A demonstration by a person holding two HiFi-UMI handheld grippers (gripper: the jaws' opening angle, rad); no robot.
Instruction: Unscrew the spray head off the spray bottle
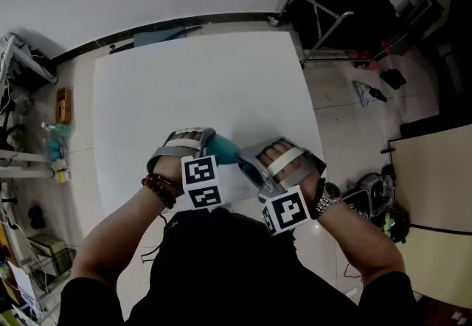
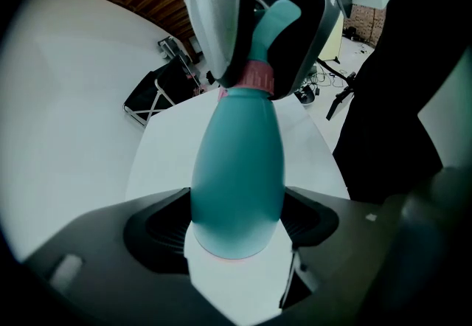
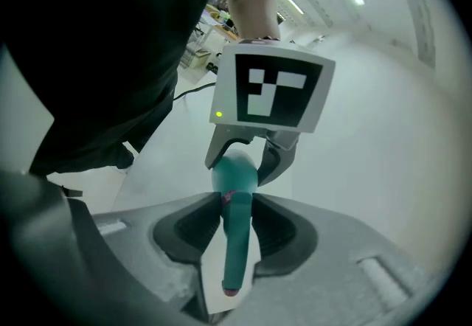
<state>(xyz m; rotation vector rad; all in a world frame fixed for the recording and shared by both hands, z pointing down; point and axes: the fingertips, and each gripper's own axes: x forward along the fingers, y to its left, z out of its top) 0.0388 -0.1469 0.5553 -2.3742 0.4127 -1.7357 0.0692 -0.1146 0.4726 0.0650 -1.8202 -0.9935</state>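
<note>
Spray bottle [image 2: 237, 170] crosswise (head [image 3: 236, 258] toward right gripper [image 3: 237, 208])

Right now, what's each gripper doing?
Left gripper: shut on the spray bottle.
Right gripper: shut on the spray head.

right tongs [image 3: 237, 232] clamped on teal spray head [image 3: 236, 265], left tongs [image 3: 247, 161] gripping bottle [image 3: 234, 178] beyond
</note>
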